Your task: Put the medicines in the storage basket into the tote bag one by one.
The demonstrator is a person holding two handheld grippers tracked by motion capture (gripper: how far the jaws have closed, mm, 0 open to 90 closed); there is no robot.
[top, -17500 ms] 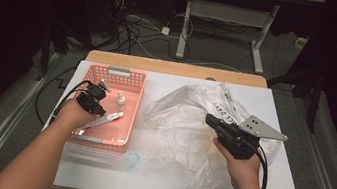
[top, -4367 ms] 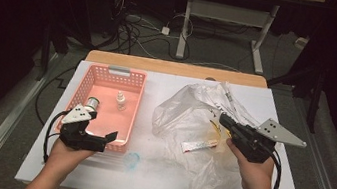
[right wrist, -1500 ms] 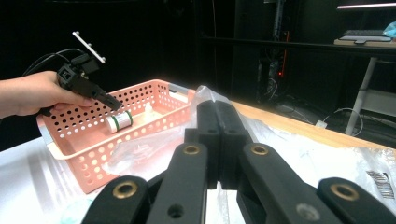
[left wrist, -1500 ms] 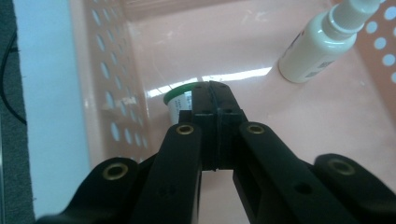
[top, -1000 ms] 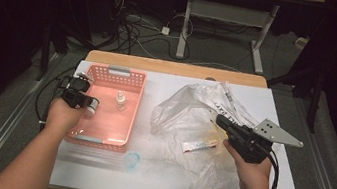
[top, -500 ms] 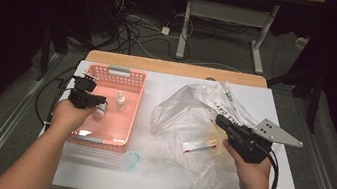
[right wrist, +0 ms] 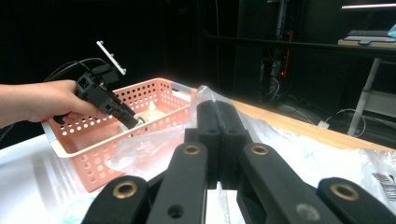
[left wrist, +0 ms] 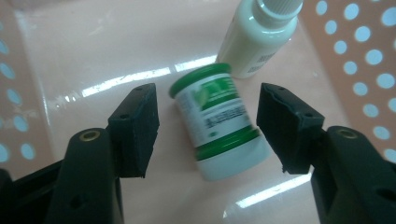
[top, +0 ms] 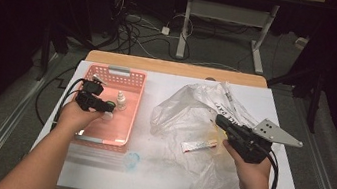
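Note:
A green-and-white jar lies tilted on the floor of the pink basket, next to a small white bottle. My left gripper is open, one jaw on each side of the jar with a gap to both. In the high view the left gripper reaches over the basket's left wall, close to the white bottle. My right gripper is shut at the upper edge of the crumpled clear plastic bag. In its own view the right gripper has its jaws pressed together where the bag peaks.
A flat packet lies inside the bag. A small clear round item sits on the white table in front of the basket. The pink basket stands at the table's left; cables and table legs lie beyond the far edge.
My left gripper came up from the table's front left and moved right over the basket, where it now stands open around the jar. The right gripper has hardly moved.

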